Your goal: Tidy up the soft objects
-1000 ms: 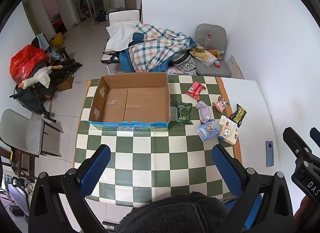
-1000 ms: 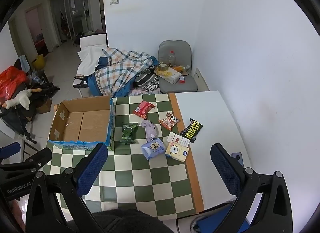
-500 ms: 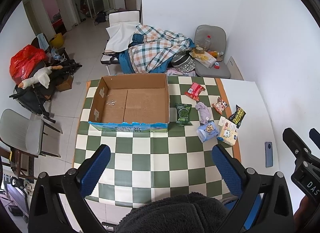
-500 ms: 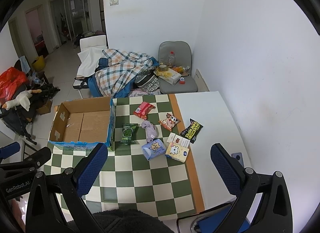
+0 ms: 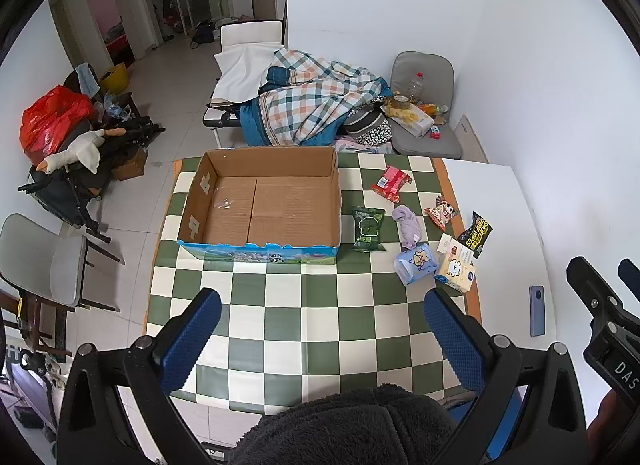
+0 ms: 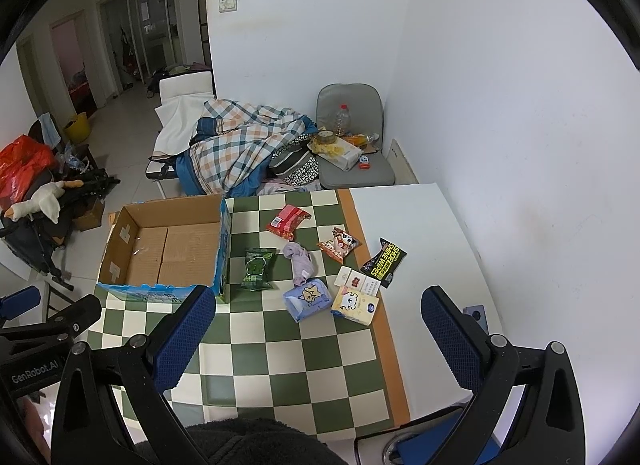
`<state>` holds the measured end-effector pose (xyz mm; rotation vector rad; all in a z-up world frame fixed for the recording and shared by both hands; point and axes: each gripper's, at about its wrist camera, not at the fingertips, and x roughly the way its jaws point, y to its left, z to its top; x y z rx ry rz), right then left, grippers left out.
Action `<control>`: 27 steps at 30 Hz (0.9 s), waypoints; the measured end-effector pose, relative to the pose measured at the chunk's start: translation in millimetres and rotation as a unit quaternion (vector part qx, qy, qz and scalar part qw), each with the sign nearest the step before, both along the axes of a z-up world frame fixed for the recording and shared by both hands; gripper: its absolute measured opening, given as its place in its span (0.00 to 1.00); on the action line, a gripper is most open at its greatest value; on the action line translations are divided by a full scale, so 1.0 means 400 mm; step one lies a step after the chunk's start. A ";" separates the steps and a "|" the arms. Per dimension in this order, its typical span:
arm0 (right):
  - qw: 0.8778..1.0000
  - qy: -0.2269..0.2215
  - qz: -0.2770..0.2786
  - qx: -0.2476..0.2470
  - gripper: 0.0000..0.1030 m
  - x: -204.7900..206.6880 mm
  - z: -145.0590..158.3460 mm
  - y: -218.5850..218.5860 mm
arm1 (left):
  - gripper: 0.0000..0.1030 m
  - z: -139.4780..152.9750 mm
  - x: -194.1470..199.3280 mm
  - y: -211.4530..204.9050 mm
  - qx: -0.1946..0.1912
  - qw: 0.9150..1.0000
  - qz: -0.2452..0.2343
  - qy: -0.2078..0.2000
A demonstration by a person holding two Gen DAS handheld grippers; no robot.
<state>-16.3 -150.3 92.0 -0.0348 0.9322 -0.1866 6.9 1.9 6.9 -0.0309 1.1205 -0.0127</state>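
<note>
Hovering high with left gripper (image 5: pixel 322 329) and right gripper (image 6: pixel 318 325) both wide and empty, risking snagging the cardboard box (image 5: pixel 264 205) wall or crushing the purple tissue pack (image 6: pixel 307 299) when descending.

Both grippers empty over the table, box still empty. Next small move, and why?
Probably bring the right gripper forward and down toward the blue tissue pack, the nearest soft item. It is open and holds nothing, like the left gripper; the cardboard box is empty, and all packets lie loose on the checkered cloth beside it.

Left tongs (image 5: pixel 322 335) held high, jaws spread wide, right tongs (image 6: pixel 316 331) likewise agape, both apparently empty
</note>
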 end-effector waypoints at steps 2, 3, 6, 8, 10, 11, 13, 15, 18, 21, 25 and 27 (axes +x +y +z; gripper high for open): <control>1.000 0.001 0.000 0.000 1.00 0.002 0.003 0.002 | 1.00 0.001 0.000 0.004 -0.001 1.000 0.001 -0.001; 1.000 0.000 0.000 0.000 1.00 0.000 0.001 0.001 | 1.00 -0.001 -0.007 0.003 -0.002 1.000 0.001 -0.001; 1.000 -0.001 -0.002 0.000 1.00 0.001 0.002 0.002 | 1.00 -0.001 -0.005 0.004 -0.001 1.000 0.000 -0.002; 1.000 -0.001 -0.002 -0.001 1.00 0.003 0.005 0.002 | 1.00 -0.001 -0.008 0.006 -0.002 1.000 0.000 -0.002; 1.000 -0.002 -0.002 0.000 1.00 0.002 0.006 0.000 | 1.00 -0.002 -0.010 0.007 -0.002 1.000 0.000 -0.003; 1.000 -0.002 -0.002 -0.001 1.00 0.001 0.005 0.001 | 1.00 -0.001 -0.009 0.007 -0.002 1.000 0.000 -0.003; 1.000 -0.002 -0.002 0.001 1.00 0.001 0.005 0.000 | 1.00 0.000 -0.007 0.008 -0.002 1.000 0.000 -0.003; 1.000 -0.002 -0.002 -0.001 1.00 0.001 0.004 0.001 | 1.00 0.002 -0.007 0.009 -0.003 1.000 0.002 -0.004; 1.000 -0.002 -0.002 0.000 1.00 0.000 0.004 0.002 | 1.00 0.005 -0.007 0.009 -0.002 1.000 0.001 -0.003; 1.000 -0.002 -0.002 0.002 1.00 -0.001 0.006 -0.003 | 1.00 0.004 -0.009 0.009 -0.003 1.000 0.002 -0.004; 1.000 -0.004 -0.002 0.001 1.00 0.000 0.008 -0.006 | 1.00 0.005 -0.007 0.010 -0.003 1.000 0.002 -0.005; 1.000 -0.004 -0.003 -0.001 1.00 -0.001 0.005 -0.006 | 1.00 0.003 -0.011 0.010 -0.003 1.000 0.001 -0.004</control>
